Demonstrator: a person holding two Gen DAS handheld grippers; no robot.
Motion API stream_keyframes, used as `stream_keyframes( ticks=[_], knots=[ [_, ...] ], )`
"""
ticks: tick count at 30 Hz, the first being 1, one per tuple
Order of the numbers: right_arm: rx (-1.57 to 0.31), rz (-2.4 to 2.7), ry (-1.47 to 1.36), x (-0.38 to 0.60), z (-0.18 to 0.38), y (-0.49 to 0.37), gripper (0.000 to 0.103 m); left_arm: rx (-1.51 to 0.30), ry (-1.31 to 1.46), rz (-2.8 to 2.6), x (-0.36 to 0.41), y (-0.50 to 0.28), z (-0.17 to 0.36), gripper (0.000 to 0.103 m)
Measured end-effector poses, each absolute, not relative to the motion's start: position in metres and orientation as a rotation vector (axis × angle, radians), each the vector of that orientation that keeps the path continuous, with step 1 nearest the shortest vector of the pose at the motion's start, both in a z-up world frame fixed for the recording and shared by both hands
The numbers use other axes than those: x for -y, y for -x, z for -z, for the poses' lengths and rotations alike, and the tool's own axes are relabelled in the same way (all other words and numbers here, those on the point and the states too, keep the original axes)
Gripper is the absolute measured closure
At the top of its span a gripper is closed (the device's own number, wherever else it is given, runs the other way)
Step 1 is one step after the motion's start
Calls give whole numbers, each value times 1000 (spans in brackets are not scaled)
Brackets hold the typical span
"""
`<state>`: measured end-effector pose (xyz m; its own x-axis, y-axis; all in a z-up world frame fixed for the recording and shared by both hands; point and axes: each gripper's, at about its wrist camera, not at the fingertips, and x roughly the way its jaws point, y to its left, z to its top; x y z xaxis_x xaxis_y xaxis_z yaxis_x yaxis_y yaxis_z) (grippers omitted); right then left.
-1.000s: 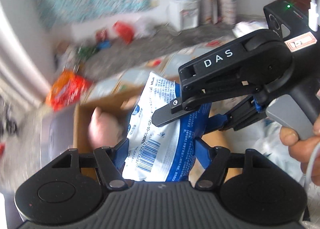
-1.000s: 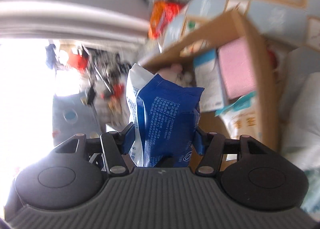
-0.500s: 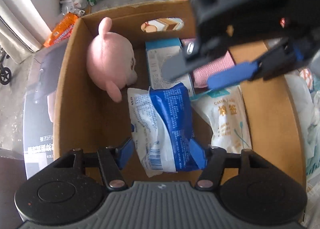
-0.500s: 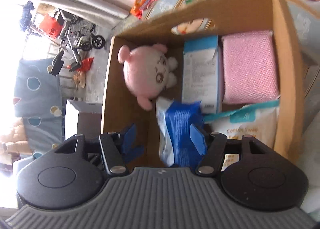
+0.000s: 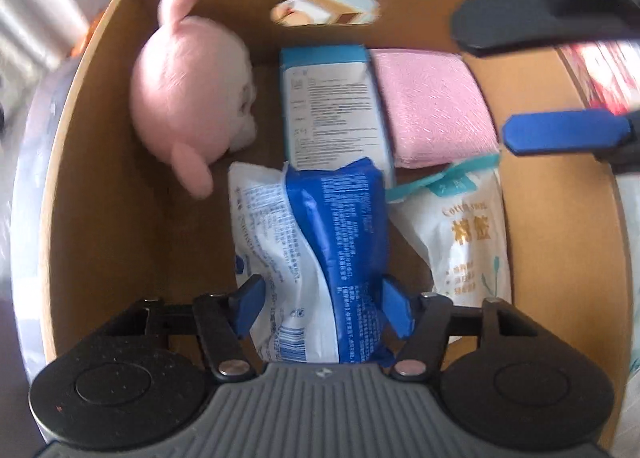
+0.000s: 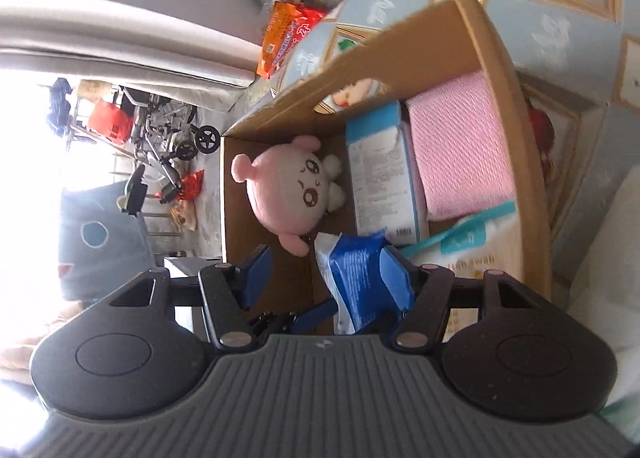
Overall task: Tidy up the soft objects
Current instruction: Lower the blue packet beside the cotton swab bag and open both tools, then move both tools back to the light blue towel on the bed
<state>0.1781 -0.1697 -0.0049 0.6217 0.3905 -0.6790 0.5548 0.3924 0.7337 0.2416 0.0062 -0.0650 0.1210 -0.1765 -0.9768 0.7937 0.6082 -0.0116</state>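
Cluttered surroundings framed the work area: a patterned blue cloth point(image 6: 560, 30) lay under an open cardboard box point(image 5: 80, 162), with an orange snack bag point(image 6: 286, 36) beyond its far corner and a bright doorway to the left. Inside the box, a pink plush toy point(image 5: 188, 98) leaned against the left wall, a white-and-blue carton point(image 5: 334, 106) and a pink cloth pack point(image 5: 432, 106) sat along the far side, and a cotton swab bag point(image 5: 468, 242) lay at the near right. The blue and white soft pack point(image 5: 320, 258) stood in the near middle of the box, touching the carton's near end. The left hand-held gripper point(image 5: 320, 308) was clamped on this pack, both pads pressing its sides. The right hand-held gripper point(image 6: 324, 280) stood parted, one pad alongside the pack's blue face, the other clear of it, so it held nothing. Judged risks: whether the pack's lower end had reached the box floor could not be told, so a release now might let it topple onto the plush toy or the swab bag. Crowding against the carton could wedge or crease the pack. The right tool, so close by, could snag the wrapper on withdrawal.
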Motion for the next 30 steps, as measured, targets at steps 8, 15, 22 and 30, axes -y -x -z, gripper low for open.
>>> stream_keyframes(
  ticks=[8,15,22,30],
  knots=[
    [-926,135,-1235,173,6,-165,43,-1235,-643,843,-7,-226,62,38],
    [-869,146,-1231,180,0,-146,42,-1236,-607,822,-7,-228,51,36],
    [-739,160,-1288,191,-12,-99,38,-1161,-571,717,-3,-220,10,29],
    [-635,194,-1312,228,-32,-20,36,-1032,-486,703,29,-177,-49,26]
  ],
)
